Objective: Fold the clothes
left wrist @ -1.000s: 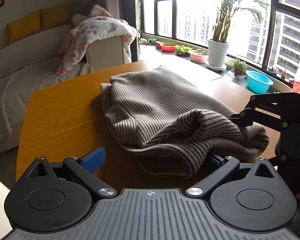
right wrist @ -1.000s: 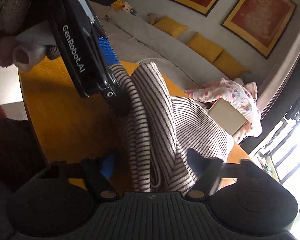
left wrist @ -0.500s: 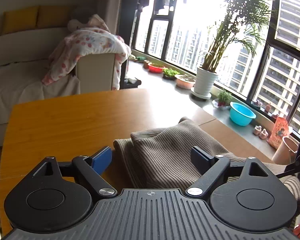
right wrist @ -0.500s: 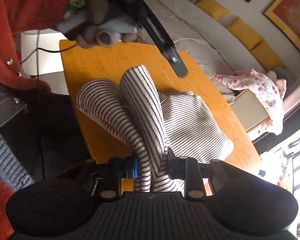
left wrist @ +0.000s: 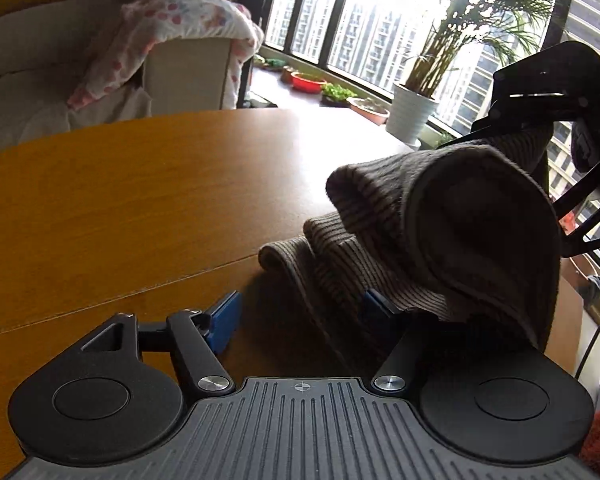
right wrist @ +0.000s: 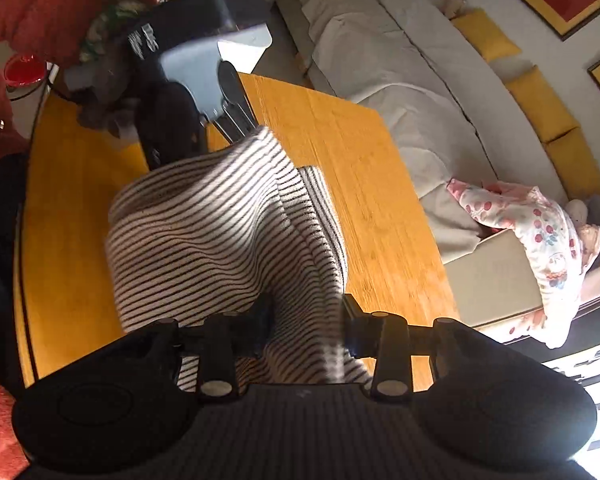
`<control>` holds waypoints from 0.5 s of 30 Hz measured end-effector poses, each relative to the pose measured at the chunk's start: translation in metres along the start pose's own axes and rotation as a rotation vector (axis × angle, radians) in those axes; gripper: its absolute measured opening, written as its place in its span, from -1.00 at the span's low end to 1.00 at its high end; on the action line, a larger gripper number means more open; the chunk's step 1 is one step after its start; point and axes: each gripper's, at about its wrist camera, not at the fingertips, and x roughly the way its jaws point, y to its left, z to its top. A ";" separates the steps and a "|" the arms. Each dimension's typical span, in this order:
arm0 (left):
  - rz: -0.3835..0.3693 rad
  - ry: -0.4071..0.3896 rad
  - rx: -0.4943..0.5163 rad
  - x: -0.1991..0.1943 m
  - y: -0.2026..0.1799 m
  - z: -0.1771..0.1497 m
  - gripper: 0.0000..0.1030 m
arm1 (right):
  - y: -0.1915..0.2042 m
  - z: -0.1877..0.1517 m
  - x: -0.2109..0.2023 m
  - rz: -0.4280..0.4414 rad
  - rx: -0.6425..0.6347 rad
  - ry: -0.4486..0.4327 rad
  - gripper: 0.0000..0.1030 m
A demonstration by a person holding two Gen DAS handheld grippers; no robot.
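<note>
Right gripper (right wrist: pixel 306 320) is now lifting the striped garment (right wrist: pixel 220 232) it was pinching — jaws loosening; left gripper (left wrist: pixel 296 312), narrower than before, is reopening around its draped edge — refolding beginning.

Daylight floods in from the windows (left wrist: pixel 380 40) at one o'clock, blown out white. The desk (left wrist: pixel 140 200) catches glare; the right view is motion-blurred, edges bowed.

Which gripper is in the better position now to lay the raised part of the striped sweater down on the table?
Right. The right gripper has the striped sweater bunched between its fingers, though its jaws are opening. The left gripper stands wide, the cloth draped by one finger, unpinched, over the wooden table.
</note>
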 end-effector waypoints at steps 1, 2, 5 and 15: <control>0.010 -0.019 -0.013 -0.008 0.004 0.000 0.60 | -0.002 -0.004 0.013 0.005 0.004 0.013 -0.23; 0.020 -0.040 -0.026 -0.016 0.009 0.000 0.69 | -0.003 -0.007 0.021 0.006 0.019 0.008 -0.19; 0.002 -0.102 -0.088 -0.040 0.021 0.002 0.78 | -0.010 -0.014 0.026 0.006 0.102 -0.021 -0.07; -0.239 -0.113 -0.022 -0.036 -0.030 0.011 0.90 | -0.014 -0.035 -0.017 -0.198 0.363 -0.146 0.48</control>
